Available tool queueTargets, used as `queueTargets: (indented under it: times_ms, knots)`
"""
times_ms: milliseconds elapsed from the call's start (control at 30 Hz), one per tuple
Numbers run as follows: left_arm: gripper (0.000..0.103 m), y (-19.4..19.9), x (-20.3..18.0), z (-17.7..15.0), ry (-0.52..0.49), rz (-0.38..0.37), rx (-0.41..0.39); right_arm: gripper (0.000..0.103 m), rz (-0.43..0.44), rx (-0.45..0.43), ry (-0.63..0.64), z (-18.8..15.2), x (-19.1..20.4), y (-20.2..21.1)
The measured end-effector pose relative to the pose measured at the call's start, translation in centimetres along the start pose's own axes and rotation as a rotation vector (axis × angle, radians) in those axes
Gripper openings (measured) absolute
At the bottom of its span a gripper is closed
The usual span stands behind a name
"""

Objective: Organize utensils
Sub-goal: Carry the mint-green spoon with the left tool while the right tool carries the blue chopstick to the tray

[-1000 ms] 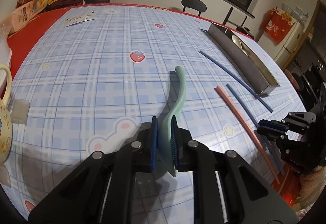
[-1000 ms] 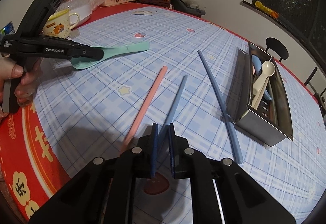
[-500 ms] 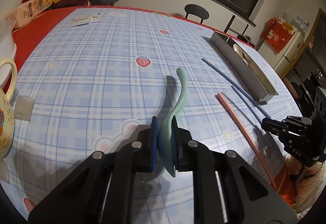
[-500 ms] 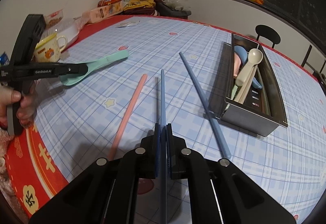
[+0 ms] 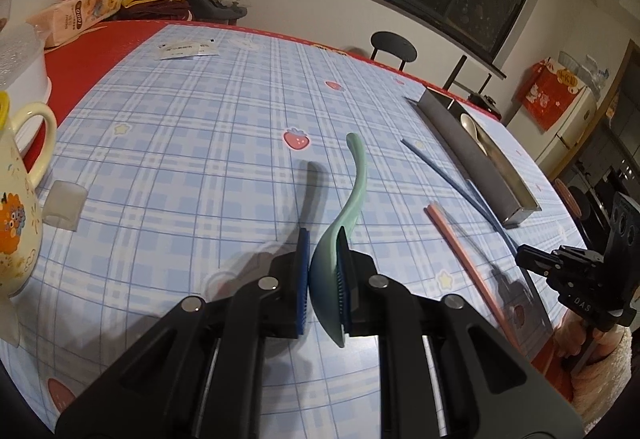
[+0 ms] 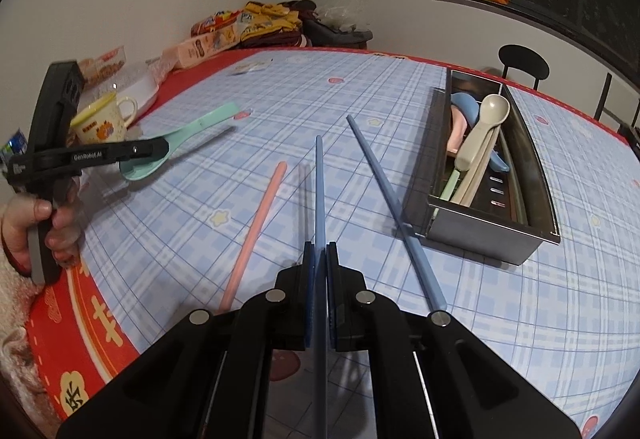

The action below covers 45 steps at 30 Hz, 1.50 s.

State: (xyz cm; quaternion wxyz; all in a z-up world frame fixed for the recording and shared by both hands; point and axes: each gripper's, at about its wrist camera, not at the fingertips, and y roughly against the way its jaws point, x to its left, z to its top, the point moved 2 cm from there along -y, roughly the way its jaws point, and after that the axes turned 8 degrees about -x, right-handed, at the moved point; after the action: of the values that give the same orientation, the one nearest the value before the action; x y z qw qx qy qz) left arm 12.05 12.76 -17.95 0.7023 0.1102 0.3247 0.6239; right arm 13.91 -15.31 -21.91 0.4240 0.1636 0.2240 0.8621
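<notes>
plaid table: left tongs grip light mint spoon by its bowl — right tongs pinch slim, slippery blue chopstick at its near end.

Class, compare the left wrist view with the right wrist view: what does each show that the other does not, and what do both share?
Only the left wrist view shows the red box on the white appliance and the left gripper's blue pads pinching the green spoon by its bowl. Only the right wrist view shows the metal tray's contents, including a beige spoon, and the right gripper clamping a blue chopstick. Both show the pink chopstick, the mug and the plaid tablecloth.
</notes>
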Motion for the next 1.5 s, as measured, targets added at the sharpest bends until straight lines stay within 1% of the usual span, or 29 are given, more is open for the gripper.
queueTargets:
  times_ms: [67,167,300,433,567,733,833,1000,1167,1333,1500]
  knots:
    - [0.016,0.2,0.0,0.0,0.008,0.002,-0.014,0.006,0.005,-0.025,-0.022,0.1,-0.4,0.4]
    - [0.016,1.1,0.0,0.1,0.008,0.008,-0.058,0.006,0.015,-0.061,-0.059,0.2,-1.1,1.0]
    - [0.016,1.8,0.1,0.4,0.024,0.024,-0.084,0.006,0.025,-0.096,-0.120,0.2,-2.2,1.6]
    - [0.016,2.9,-0.2,1.0,0.069,-0.003,-0.105,0.006,0.031,-0.132,-0.172,0.4,-3.2,2.1]
    - [0.016,3.7,-2.0,1.8,0.045,-0.012,-0.134,0.006,0.033,-0.161,-0.228,0.5,-4.2,2.6]
    - [0.016,3.7,-5.0,3.0,0.040,-0.075,-0.149,0.006,0.053,-0.196,-0.312,0.9,-6.0,3.3]
    - [0.016,3.2,-7.1,3.4,0.024,-0.102,-0.149,0.006,0.093,-0.223,-0.347,1.6,-6.9,3.9]
    - [0.016,2.2,-10.0,4.2,0.034,-0.171,-0.136,0.006,0.128,-0.266,-0.362,3.0,-7.9,5.0]
    - [0.016,1.9,-12.1,4.6,0.013,-0.194,-0.142,0.006,0.133,-0.297,-0.351,4.0,-8.7,5.8]
    - [0.016,2.0,-12.5,4.5,0.011,-0.196,-0.138,0.006,0.141,-0.306,-0.359,3.9,-9.0,6.0]
    - [0.016,2.3,-12.0,4.7,0.020,-0.190,-0.141,0.006,0.145,-0.314,-0.364,3.8,-8.8,6.2]
